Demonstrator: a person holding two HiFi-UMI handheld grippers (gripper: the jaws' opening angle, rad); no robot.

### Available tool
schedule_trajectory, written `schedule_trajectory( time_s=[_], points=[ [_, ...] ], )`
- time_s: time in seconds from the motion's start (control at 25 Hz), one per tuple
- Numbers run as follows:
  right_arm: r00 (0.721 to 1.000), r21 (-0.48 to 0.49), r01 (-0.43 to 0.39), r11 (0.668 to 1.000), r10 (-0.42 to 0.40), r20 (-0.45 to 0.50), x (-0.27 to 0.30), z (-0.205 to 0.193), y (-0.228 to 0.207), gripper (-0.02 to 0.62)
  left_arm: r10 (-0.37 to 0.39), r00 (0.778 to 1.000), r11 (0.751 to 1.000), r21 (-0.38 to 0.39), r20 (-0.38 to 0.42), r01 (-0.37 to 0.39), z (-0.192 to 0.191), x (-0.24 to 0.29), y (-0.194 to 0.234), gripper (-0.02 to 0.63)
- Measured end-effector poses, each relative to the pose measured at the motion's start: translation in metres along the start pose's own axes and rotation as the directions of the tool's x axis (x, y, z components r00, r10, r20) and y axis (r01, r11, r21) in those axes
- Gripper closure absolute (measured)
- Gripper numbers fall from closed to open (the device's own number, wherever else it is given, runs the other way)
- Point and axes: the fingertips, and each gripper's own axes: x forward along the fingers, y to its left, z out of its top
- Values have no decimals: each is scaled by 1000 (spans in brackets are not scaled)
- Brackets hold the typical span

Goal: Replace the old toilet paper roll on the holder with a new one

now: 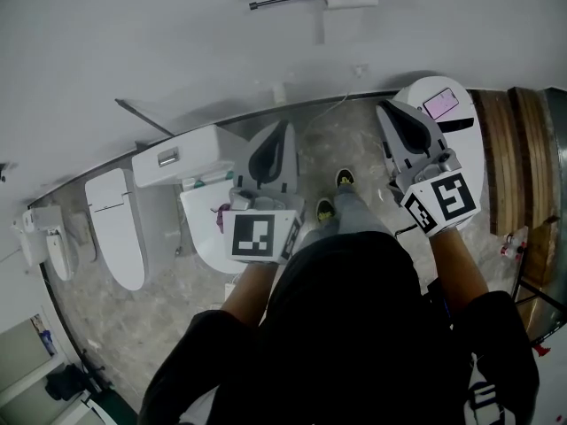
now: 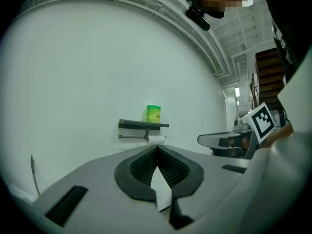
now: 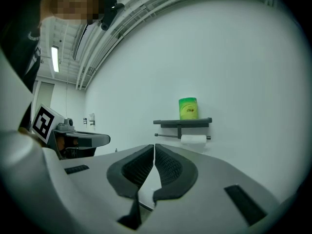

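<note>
Open floor (image 1: 341, 135) runs straight ahead to the wall (image 1: 177, 42), with the toilet (image 1: 177, 159) crowding the left and the round table (image 1: 469, 144) the right. Up there the shelf (image 3: 183, 123) sits tight over the roll (image 3: 193, 139), with bare wall beneath.

Head view looks steeply down; both gripper views face level toward the same distant paper holder (image 2: 143, 125).

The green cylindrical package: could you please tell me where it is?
The green cylindrical package stands upright on the dark wall shelf, right of centre in the right gripper view, directly above the white toilet paper roll.
</note>
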Motion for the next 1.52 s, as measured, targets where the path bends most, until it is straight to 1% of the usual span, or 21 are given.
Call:
schedule_trajectory(
  time_s=[0.16,0.4,0.6,0.76,0.92,1.2,1.44,1.52],
  points=[
    [1000,16,-10,1000,10,2,11,-2,-19,575,12,1000,1000,7,-14,-12,1,20,1,586],
    [1000,32,-10,999,10,1,25,-2,-62,575,18,1000,1000,5,-20,-18,8,61,-4,586],
    [1000,34,-18,999,17,18,33,-1,-105,575,24,999,999,43,-38,-23,10,99,-9,586],
    [1000,39,-2,999,1,22,31,0,-142,575,24,999,998,57,-47,-21,11,126,-18,586],
    [1000,41,4,999,-5,19,30,-2,-169,575,25,998,997,71,-52,-21,11,147,-23,586],
    [1000,62,-16,998,15,13,38,-9,-190,575,40,997,997,75,-64,-36,9,170,-29,586],
    [1000,78,-28,997,27,8,60,-10,-192,575,47,996,996,77,-75,-42,10,185,-17,586],
    [999,68,-36,997,35,9,68,-11,-194,575,48,996,996,77,-72,-43,11,192,-11,586]
  ],
)
